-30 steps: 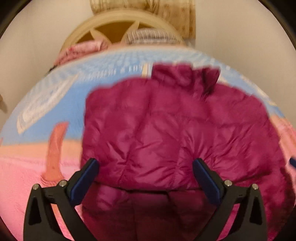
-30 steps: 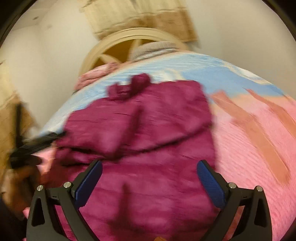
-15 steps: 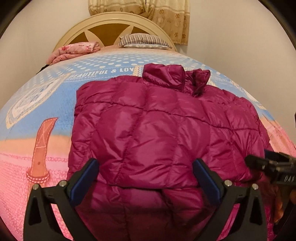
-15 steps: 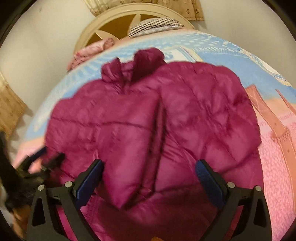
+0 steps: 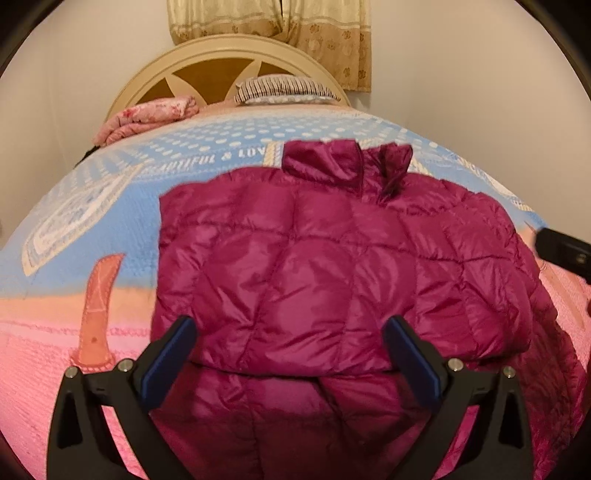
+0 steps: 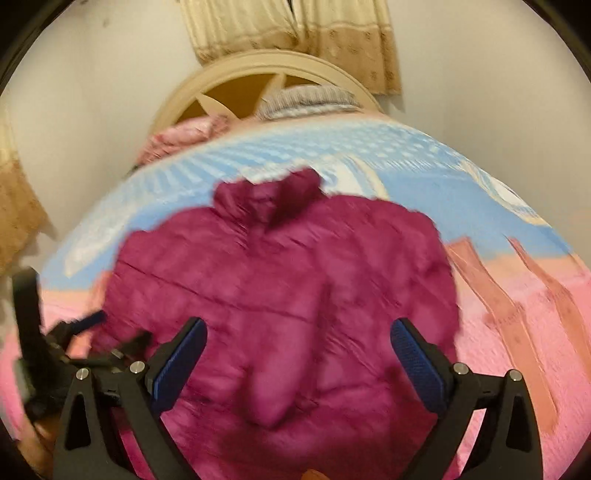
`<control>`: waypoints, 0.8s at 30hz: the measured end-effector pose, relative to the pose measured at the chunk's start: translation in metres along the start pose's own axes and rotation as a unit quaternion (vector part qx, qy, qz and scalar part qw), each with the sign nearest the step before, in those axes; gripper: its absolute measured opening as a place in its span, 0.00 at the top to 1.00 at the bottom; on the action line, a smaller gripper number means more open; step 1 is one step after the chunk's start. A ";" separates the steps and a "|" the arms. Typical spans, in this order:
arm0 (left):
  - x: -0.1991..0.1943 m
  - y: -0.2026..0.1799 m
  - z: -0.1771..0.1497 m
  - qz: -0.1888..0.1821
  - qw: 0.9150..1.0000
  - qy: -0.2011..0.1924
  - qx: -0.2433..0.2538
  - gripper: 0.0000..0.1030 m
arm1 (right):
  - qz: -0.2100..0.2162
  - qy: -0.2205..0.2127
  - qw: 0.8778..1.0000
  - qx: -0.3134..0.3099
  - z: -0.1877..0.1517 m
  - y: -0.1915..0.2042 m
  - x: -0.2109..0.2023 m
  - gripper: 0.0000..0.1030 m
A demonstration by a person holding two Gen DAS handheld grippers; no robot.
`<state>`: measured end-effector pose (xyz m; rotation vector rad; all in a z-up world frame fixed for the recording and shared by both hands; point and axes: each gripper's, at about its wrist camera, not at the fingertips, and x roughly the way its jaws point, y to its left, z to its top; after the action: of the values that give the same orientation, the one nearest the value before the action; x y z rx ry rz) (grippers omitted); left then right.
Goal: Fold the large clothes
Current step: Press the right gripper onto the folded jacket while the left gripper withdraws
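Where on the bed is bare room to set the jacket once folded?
Bare bedspread lies left of the jacket, and more on its right in the right wrist view. A blue strip stays free toward the pillow and pink blanket; the headboard end is crowded.

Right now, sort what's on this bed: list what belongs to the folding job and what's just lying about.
For the job:
- magenta puffer jacket, spread on the bedspread
- left gripper, jaws open
- right gripper, jaws open

Just lying about:
- striped pillow
- folded pink floral blanket
- headboard
- curtain
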<state>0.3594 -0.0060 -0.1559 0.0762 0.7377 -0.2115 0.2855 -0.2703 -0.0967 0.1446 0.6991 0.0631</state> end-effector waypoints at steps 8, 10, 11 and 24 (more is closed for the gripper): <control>0.006 0.002 0.030 0.015 1.000 -0.020 0.004 0.00 | 0.026 0.024 0.999 0.004 -0.002 0.007 0.048 0.05; 0.017 0.000 0.032 0.018 1.000 -0.009 0.006 0.00 | 0.020 0.030 0.999 -0.001 -0.006 0.008 0.057 0.15; 0.023 -0.001 0.031 0.018 1.000 -0.001 0.007 0.00 | 0.015 0.039 0.999 -0.006 -0.009 0.009 0.063 0.28; 0.058 -0.007 0.015 0.016 0.999 0.049 0.010 0.00 | -0.006 0.076 0.997 -0.034 -0.029 0.005 0.082 0.31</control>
<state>0.4092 -0.0240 -0.1839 0.1180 0.8313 -0.1857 0.3296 -0.2533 -0.1698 0.0717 0.8487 0.0873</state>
